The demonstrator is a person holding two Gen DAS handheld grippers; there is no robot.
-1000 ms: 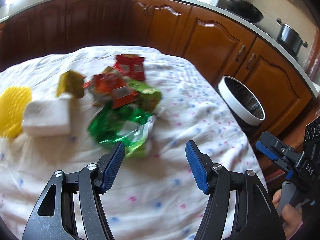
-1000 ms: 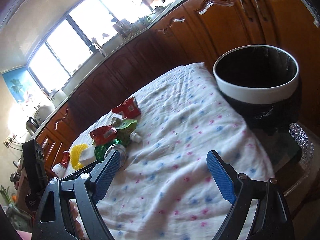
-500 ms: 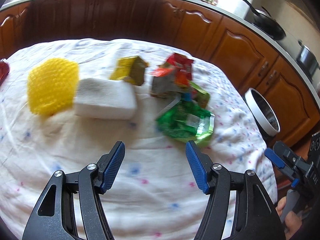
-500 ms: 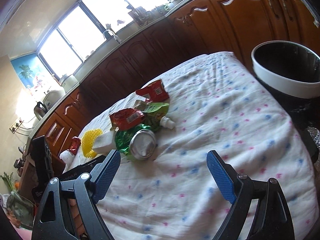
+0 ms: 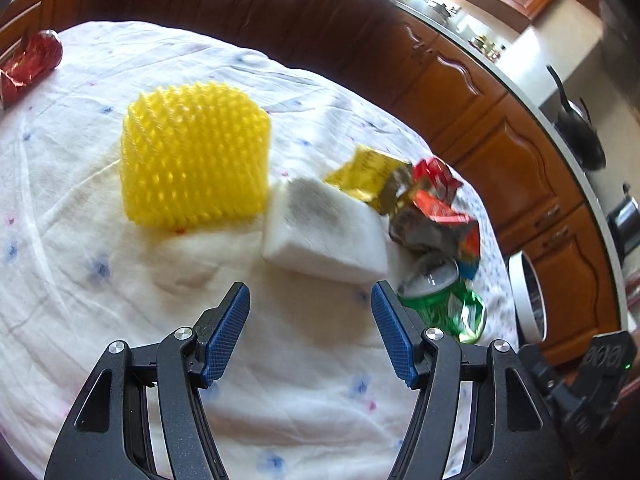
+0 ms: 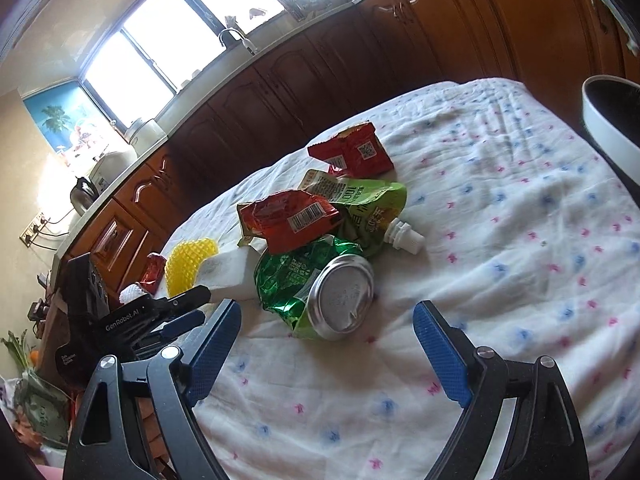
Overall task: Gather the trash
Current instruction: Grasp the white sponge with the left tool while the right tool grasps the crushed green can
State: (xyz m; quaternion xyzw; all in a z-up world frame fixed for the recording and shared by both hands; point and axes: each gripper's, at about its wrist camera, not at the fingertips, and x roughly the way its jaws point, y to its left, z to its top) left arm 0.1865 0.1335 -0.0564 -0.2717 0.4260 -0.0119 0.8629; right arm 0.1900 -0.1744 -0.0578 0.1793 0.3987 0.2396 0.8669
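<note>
Just ahead of the empty, spread right hand-held gripper (image 6: 326,354) lies the crushed green can (image 6: 320,288)

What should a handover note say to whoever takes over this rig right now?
Left gripper: open, empty, facing the white sponge and yellow net.
Right gripper: open, empty, facing the green can.
Trash lies in a pile on the tablecloth: green can, red wrappers, green pouch, yellow wrapper. One more red wrapper lies at the far left edge.
The bin stands off the table's right end.
Done: nothing visibly picked up.
Left: grasp each piece and drop it in the bin.
</note>
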